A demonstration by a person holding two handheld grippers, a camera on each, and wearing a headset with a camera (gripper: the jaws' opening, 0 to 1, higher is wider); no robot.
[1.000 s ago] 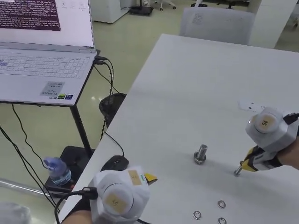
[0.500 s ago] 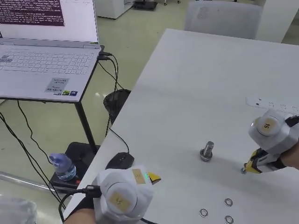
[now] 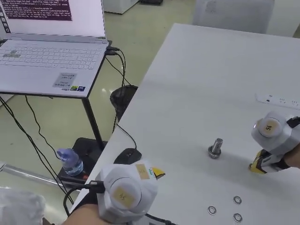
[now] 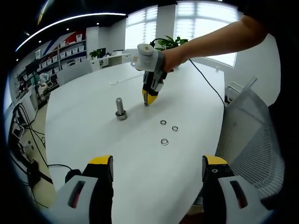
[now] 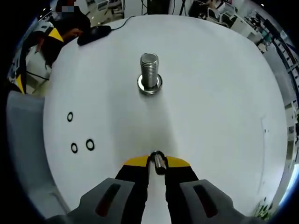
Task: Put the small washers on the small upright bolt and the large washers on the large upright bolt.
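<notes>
A large steel bolt stands upright on the white table, with a ring at its base. To its right, my right gripper is shut on a small bolt, tips down at the tabletop. Three small washers lie flat nearer the front edge. My left gripper hovers open by the table's left front edge, with nothing between its jaws.
A laptop sits on a stand to the left of the table, with cables and a water bottle on the floor below. A black mouse lies at the table's left edge. A power strip lies at far right.
The head camera has shifted, so everything sits further right in the picture. Both grippers keep about the same places relative to the large bolt.
</notes>
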